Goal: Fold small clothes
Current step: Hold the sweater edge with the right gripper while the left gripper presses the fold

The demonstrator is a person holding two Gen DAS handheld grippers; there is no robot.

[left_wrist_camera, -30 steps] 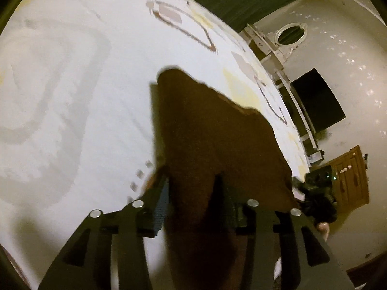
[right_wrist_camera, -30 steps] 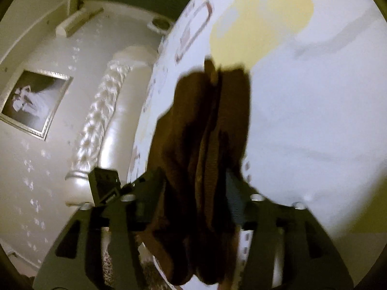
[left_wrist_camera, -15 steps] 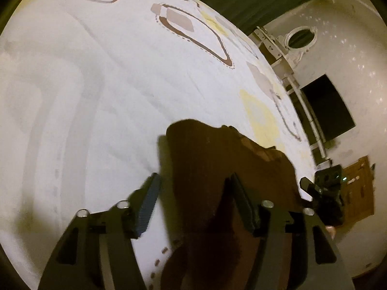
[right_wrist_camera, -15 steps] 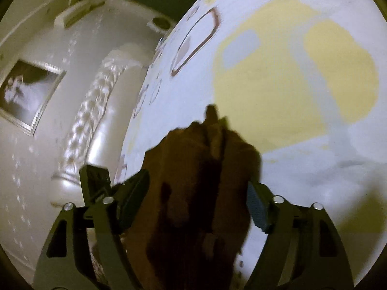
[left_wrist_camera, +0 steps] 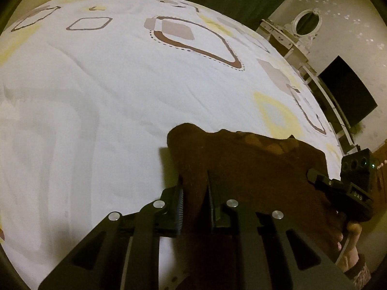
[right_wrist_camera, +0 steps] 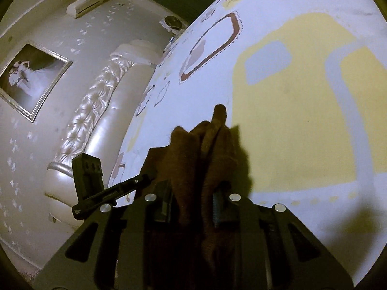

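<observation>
Left gripper (left_wrist_camera: 194,193) and right gripper (right_wrist_camera: 192,193), jaws just closing, both angled downward.

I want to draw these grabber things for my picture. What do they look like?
Each gripper is black, with two flat arms full of triangle-shaped holes and shiny silver round bolts. The left gripper has ridged pads on its fingers. The right gripper looks the same. A hand wears a dark patterned cuff at the wrist.

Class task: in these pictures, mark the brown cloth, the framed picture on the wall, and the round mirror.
brown cloth (left_wrist_camera: 254,169): left wrist view, upper surface.
framed picture (right_wrist_camera: 31,77): right wrist view, centre of image.
round mirror (left_wrist_camera: 307,21): left wrist view, glass centre.
</observation>
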